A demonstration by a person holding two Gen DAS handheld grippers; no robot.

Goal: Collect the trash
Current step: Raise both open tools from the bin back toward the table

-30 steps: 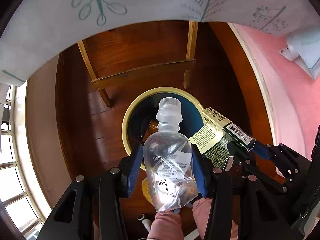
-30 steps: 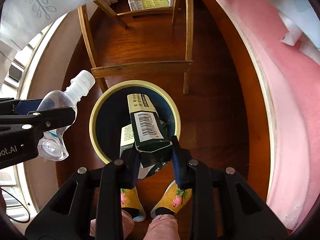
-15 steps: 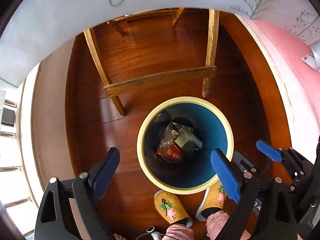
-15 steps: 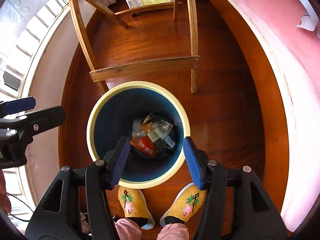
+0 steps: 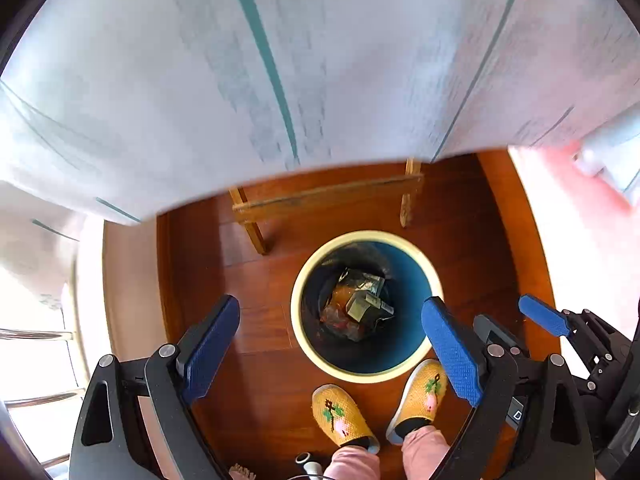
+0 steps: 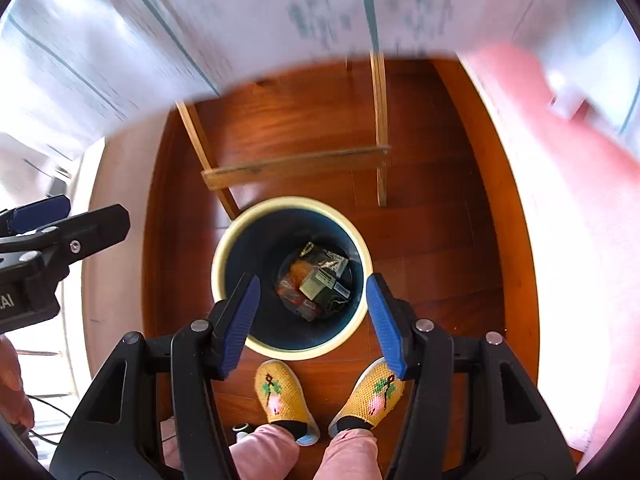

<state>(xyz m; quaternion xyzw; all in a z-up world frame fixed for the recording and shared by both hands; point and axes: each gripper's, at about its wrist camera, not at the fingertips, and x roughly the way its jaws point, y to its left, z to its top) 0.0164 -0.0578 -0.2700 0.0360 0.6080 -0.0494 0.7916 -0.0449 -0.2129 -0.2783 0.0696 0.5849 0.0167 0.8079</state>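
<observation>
Now both grippers, left (image 5: pixel 330 344) and right (image 6: pixel 312 316), fingers wide, empty, bottle and carton dropped into bin (image 6: pixel 232 248)

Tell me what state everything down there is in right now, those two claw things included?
Left hand-held gripper: open, empty.
Right hand-held gripper: open, empty.
Trash bin: upright on the floor, no lid, partly filled.
Trash: piled at the bin's bottom.
Slippers: on the person's feet, toes beside the bin.
Tablecloth: hanging, blurred.
</observation>
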